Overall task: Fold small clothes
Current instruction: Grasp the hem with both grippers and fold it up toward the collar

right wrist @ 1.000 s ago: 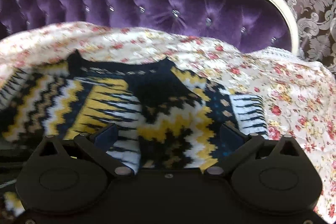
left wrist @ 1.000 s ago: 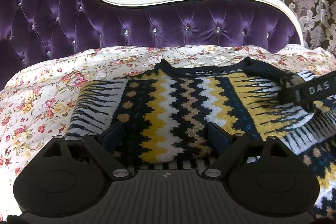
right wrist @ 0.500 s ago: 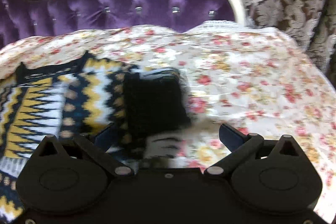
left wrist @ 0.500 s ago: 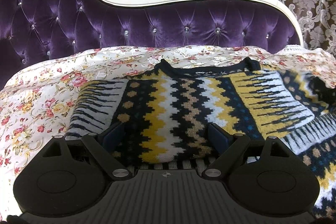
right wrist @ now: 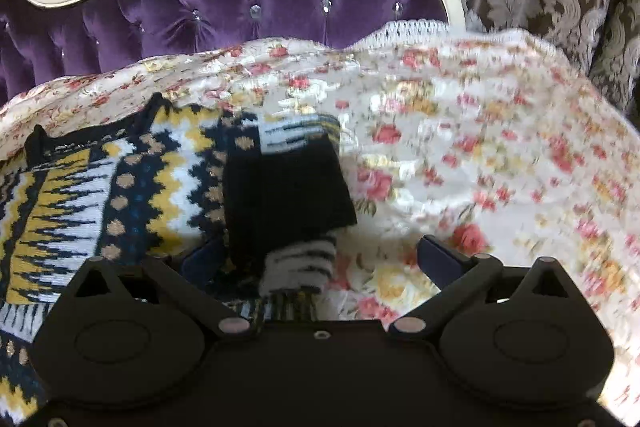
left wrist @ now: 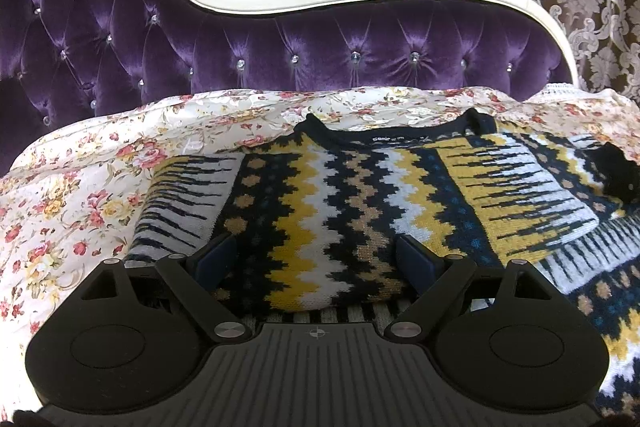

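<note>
Sweater [left wrist: 328, 211], patterned yellow, white and navy, is spread on a floral bedspread [left wrist: 68, 195]. Nearest, the left gripper [left wrist: 316, 259] and right gripper [right wrist: 320, 259] are held spread, grasping nothing. Both sleeves appear folded inward; further folds seemingly remain. Beyond, a purple headboard [left wrist: 280, 55] is seen.

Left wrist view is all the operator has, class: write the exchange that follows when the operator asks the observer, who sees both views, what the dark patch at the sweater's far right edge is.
Operator: What is that dark patch?
Observer: The sweater's black sleeve cuff, lying on the sweater.
Operator: Is the right gripper holding it?
Observer: No, the right gripper is open.
Operator: What lies beyond the cuff?
Observer: Bare floral bedspread up to a white lace edge.
</note>
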Tool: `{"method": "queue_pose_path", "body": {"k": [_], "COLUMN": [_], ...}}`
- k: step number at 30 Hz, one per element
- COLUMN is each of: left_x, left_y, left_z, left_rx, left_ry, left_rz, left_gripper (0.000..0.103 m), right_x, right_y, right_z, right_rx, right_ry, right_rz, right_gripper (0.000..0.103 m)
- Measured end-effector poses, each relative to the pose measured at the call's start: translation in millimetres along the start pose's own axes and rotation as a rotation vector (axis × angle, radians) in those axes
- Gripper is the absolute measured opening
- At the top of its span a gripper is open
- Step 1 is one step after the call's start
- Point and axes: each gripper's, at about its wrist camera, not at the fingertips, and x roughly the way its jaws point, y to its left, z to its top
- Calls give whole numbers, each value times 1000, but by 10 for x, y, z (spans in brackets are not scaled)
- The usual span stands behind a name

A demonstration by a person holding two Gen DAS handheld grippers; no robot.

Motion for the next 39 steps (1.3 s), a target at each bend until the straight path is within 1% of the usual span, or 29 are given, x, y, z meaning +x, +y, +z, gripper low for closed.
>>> {"method": "queue_pose_path", "body": {"k": [2,5,7,9,13,19,22,24,27,30,35,39], "left_x": [-2,-16,-56,-152,-490,-1175,-1541,-1772,-2034,-2244,-2446,-2507], "left_y": [-10,-16,-3,29,134,248,332,382,433,436,359,339], "left_z": [18,82,123,148,155,85,-17,-115,-262,-445,-768,-987], "left_rx": [11,31,43,35,7,-11,-60,-79,-104,-105,-53,-67], "left_ry": [6,37,74,103,133,102,80,63,61,69,115,178], "left_rz": [4,2,-6,-15,-47,-82,-84,-103,-109,-108,-90,-98], "left_gripper": [87,87,87,87,87,87,87,87,87,87,87,87], "right_x": [2,-77,-208,-382,-773,-1313,-1551,-1692,-1859,-2012,-2152,-2181], "right_y": [-57,-91,-131,-179,-277,-371,-400,-408,-422,-401,-388,-428], "right_z": [-16,-1,-17,-58,-201,-568,-797,-959,-1165,-1404,-1749,-1949], "right_rx": [46,45,53,60,79,96,92,84,80,69,79,133], "right_ry": [7,21,17,0,-12,7,23,30,39,47,82,117], "right_rz": [18,36,72,110,194,294,315,320,319,317,316,330], "right_gripper": [102,102,102,102,102,103,103,103,103,103,103,103]}}
